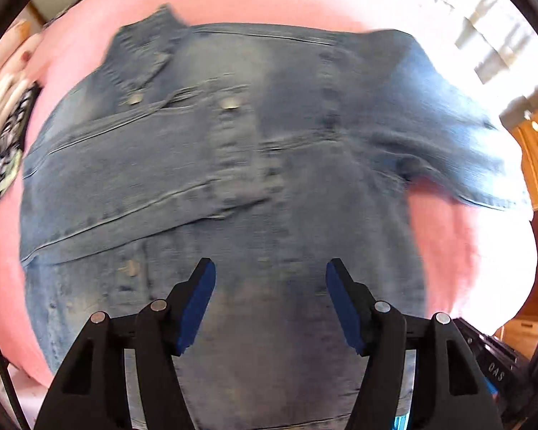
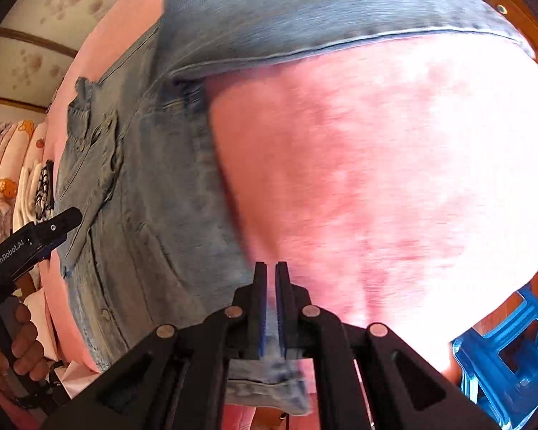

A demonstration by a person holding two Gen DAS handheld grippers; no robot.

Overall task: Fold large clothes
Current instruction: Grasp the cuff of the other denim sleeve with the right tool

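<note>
Denim jacket (image 1: 233, 165) lies spread on pink sheet (image 2: 376, 179). L gripper (image 1: 270, 272) hangs above it, fingers apart, nothing between. R gripper (image 2: 271, 272) fingers nearly together, slim gap, empty.

Motion blur smears the denim jacket (image 1: 233, 165), its hem cut off.

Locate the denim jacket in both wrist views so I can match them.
Left wrist: denim jacket fills the centre, spread flat beyond the open jaws.
Right wrist: denim jacket runs down the left side, one sleeve across the top.
Shared landmark: pink bedsheet under it.
</note>
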